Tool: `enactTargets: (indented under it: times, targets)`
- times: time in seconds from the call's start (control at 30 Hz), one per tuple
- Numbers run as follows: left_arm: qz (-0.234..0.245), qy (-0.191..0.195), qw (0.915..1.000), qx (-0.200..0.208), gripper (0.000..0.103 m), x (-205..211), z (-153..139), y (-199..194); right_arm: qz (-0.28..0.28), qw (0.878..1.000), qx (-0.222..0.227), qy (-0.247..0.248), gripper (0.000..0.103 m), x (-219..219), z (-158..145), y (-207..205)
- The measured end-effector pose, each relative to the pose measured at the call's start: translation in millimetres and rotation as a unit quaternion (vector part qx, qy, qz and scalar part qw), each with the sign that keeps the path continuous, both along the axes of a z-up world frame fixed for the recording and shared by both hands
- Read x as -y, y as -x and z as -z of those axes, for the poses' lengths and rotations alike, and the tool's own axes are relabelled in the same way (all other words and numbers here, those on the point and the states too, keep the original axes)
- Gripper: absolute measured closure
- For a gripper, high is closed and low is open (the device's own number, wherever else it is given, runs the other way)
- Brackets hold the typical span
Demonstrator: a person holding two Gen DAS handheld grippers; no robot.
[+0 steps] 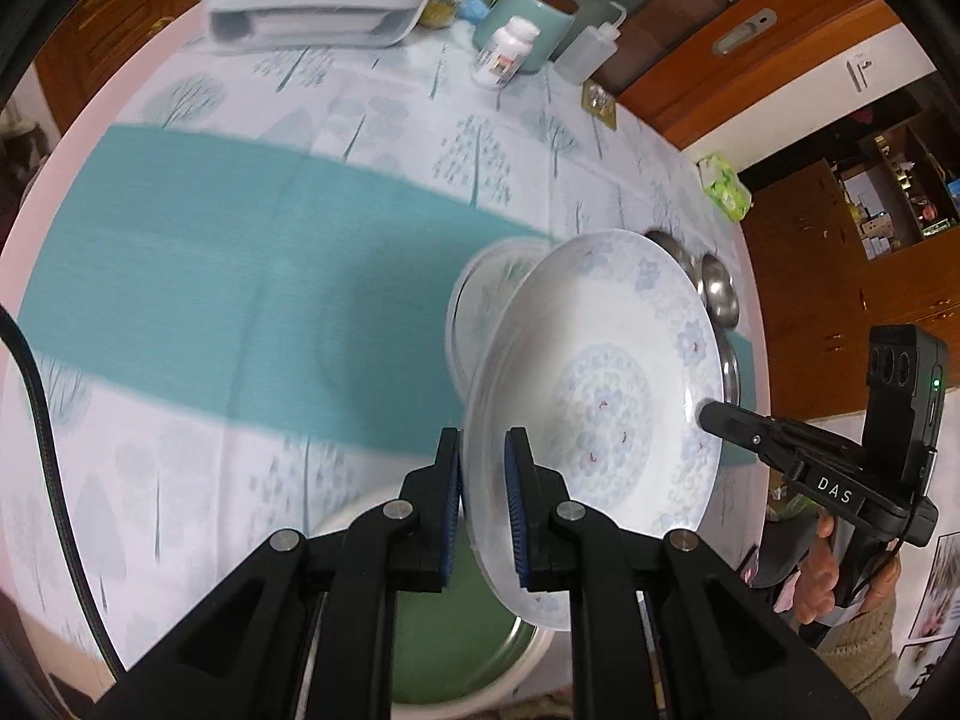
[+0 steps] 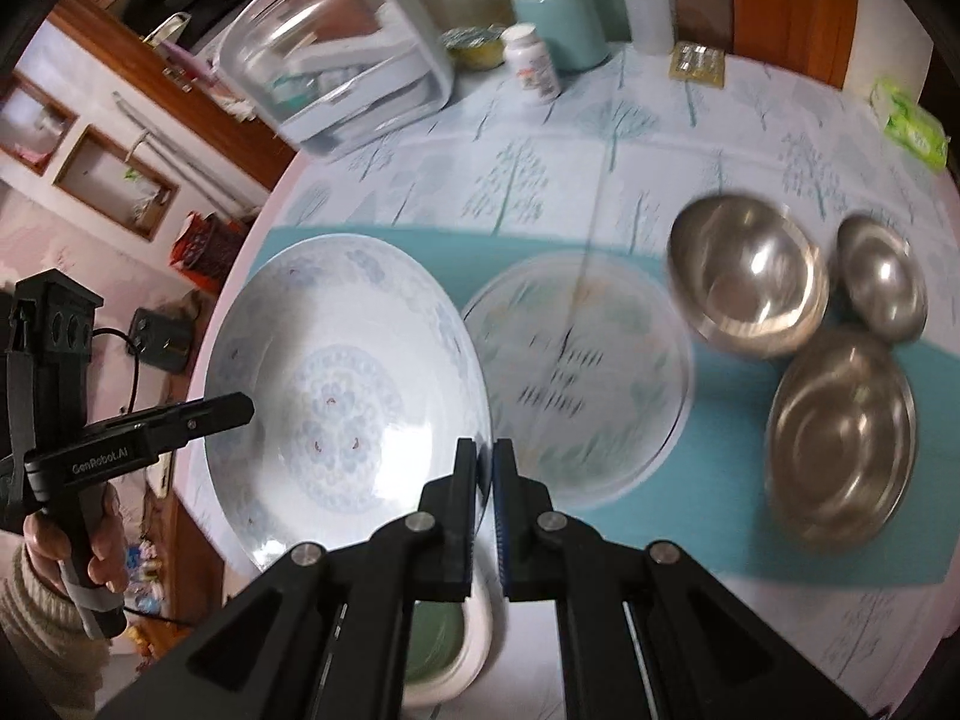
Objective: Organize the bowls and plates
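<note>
Being carried above the table: a large white plate with a pale blue flower pattern [image 1: 606, 396], pinched at two opposite rim edges and tilted, hanging over the teal runner [image 1: 180, 276]. Left gripper [image 1: 483, 510] clamping narrow on the near-left rim, blue pads either side of the porcelain; right gripper [image 2: 485, 516] pressing nearly closed on the opposite rim, its black tip showing at the plate's right edge in the left wrist view.

Lying just beyond, flat on the runner: a second patterned plate [image 2: 576, 378], blurred. Sitting to its right: three steel bowls [image 2: 840, 420], close together, two far and one near.

Judged step: transporting the big plate toward a stacking spot, most likely the flat plate. Calling next for levelling the tilted plate, centring it over the lower one, lowering both sides together, and only then easing the jaws apart; uneven release risking a clatter or a chipped rim.

Both tools pointing steeply downward, each held by a hand [image 2: 78, 534] in a knitted cuff, gripping the handle from below. Farther off: clear storage box [image 2: 336, 72], pill bottle [image 2: 531, 63], squeeze bottle [image 2: 648, 12].
</note>
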State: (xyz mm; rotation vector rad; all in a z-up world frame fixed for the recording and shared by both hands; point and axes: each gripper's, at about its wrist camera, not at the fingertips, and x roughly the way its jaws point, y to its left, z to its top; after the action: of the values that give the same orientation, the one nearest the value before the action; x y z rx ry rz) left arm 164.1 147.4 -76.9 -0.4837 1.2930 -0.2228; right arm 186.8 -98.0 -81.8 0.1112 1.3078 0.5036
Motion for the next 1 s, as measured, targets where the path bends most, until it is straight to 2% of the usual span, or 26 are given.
enactTargets:
  times: [0.2,0.43,0.73,1.0]
  targets:
    - [-0.011,-0.011,0.9996,-0.026,0.091,-2.5,17.3,60.6,-0.019,1.0,-0.015,0.001,0.098,-10.7,17.9,49.5]
    - [-0.019,-0.017,0.9985,-0.048,0.091,-4.8,46.0,108.9,-0.031,0.999,-0.025,0.007,0.098,-18.8,43.9,86.1]
    - [-0.032,-0.026,0.9963,-0.075,0.091,-5.8,86.0,141.4,-0.034,0.998,-0.048,0.011,0.098,-26.3,75.9,113.2]
    - [-0.031,-0.039,0.9946,-0.091,0.091,-8.6,112.9,150.0,-0.03,0.997,-0.067,0.022,0.098,-33.5,102.1,118.8]
